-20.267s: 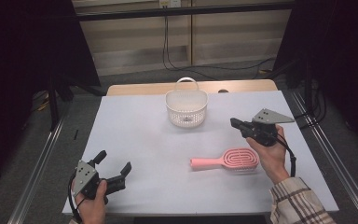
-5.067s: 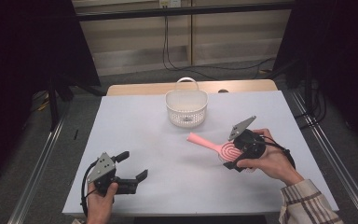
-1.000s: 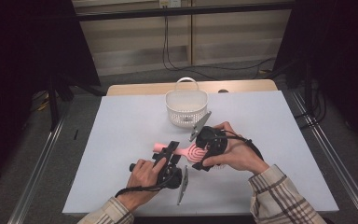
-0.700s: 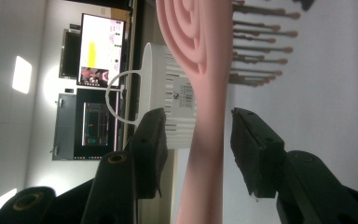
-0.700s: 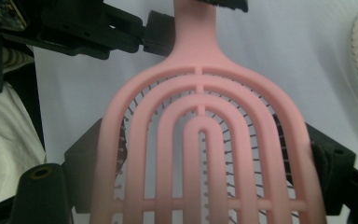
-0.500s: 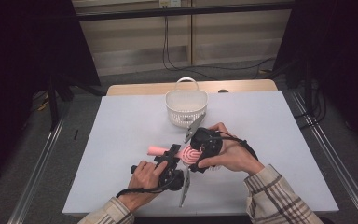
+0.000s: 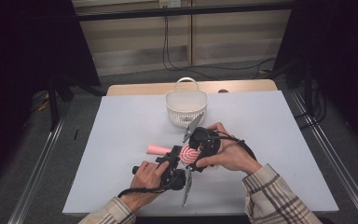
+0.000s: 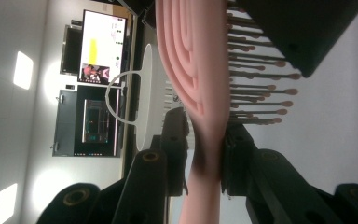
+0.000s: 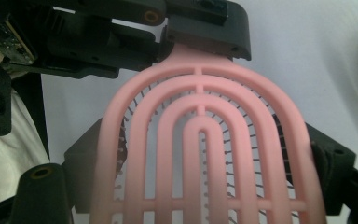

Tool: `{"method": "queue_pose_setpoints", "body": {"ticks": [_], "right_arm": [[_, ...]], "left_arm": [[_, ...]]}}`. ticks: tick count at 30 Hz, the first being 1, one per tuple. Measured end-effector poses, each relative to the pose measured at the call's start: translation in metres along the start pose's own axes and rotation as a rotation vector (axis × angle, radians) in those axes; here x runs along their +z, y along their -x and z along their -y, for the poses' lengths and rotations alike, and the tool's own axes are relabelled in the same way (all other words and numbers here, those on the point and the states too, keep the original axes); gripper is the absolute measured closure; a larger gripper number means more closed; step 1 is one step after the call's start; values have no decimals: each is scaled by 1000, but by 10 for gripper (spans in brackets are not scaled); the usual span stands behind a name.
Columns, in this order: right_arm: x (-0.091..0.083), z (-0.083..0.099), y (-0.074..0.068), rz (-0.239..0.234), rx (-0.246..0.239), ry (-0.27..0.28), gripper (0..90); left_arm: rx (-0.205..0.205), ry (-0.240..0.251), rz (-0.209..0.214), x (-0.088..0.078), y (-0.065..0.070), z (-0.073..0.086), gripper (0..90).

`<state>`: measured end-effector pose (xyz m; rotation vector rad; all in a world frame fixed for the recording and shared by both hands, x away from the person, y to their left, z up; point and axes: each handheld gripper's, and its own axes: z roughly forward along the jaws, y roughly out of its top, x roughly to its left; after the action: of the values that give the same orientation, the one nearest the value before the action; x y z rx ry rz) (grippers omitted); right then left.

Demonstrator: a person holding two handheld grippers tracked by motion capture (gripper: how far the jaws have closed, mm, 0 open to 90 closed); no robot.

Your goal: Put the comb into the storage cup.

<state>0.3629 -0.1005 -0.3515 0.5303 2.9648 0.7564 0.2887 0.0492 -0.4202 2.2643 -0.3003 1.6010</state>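
Mid-handover, by the look of it.

Broad pale grey tabletop (image 7: 121, 140), with a white perforated plastic basket with a hoop handle (image 7: 186, 108) standing toward its far edge.

Nearer the person, short of the basket and raised off the tabletop, a pink vented plastic hairbrush with fine pin bristles (image 7: 157, 150), caught between both tools at once. Head of the hairbrush (image 9: 200, 140) held in the right gripper (image 7: 199, 148), whose fingers (image 9: 319, 158) are set wide and press on the two outer edges of the head. Neck of the hairbrush (image 8: 200, 70), just where handle meets head, taken by the left gripper (image 7: 173, 156), whose fingers (image 8: 175, 135) have just been closing and now pinch the pink stem from either side. Handle end poking out to the left in the high view.

Judged step: passing the hairbrush from right to left, with both grips on.

Next move, most likely: spread the right fingers and draw that hand back clear of the bristles, keeping the left pinch firm so the head-heavy hairbrush does not swing down about the narrow neck. After that, probably a carry toward the basket. Worth watching for pins snagging on the right fingers during release.
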Motion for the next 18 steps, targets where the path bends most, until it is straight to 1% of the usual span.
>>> {"method": "queue_pose_setpoints", "body": {"ticks": [2, 5, 6, 8, 9, 11, 13, 14, 16, 17, 18], "right_arm": [[0, 0, 0, 0, 0, -1, 194], [1, 0, 1, 0, 5, 1, 193], [1, 0, 2, -2, 9, -1, 193], [2, 0, 2, -5, 16, -4, 193], [2, 0, 3, -6, 15, 0, 193], [3, -1, 4, 2, 11, -4, 193], [3, -1, 4, -1, 16, -7, 193], [4, -1, 5, -1, 16, -6, 193], [4, -1, 5, -4, 19, -5, 193], [4, -1, 6, -7, 15, -4, 193], [4, -1, 7, -8, 12, -4, 192]], "left_arm": [[10, -7, -7, 0, 1, 0, 748], [-5, -5, -1, 1, 0, 0, 765], [-8, -1, -9, 2, 0, 1, 766], [-8, 1, -5, 2, 0, 2, 787], [-7, -2, -10, 3, 0, 2, 788], [-11, -3, -8, 4, 1, 2, 790], [-2, -5, -8, 5, 1, 2, 793], [-7, -4, -5, 5, 1, 3, 794], [-2, -1, -1, 5, 1, 3, 797], [-4, 4, -5, 5, 1, 4, 797], [6, 9, -16, 5, 0, 4, 797]]}}
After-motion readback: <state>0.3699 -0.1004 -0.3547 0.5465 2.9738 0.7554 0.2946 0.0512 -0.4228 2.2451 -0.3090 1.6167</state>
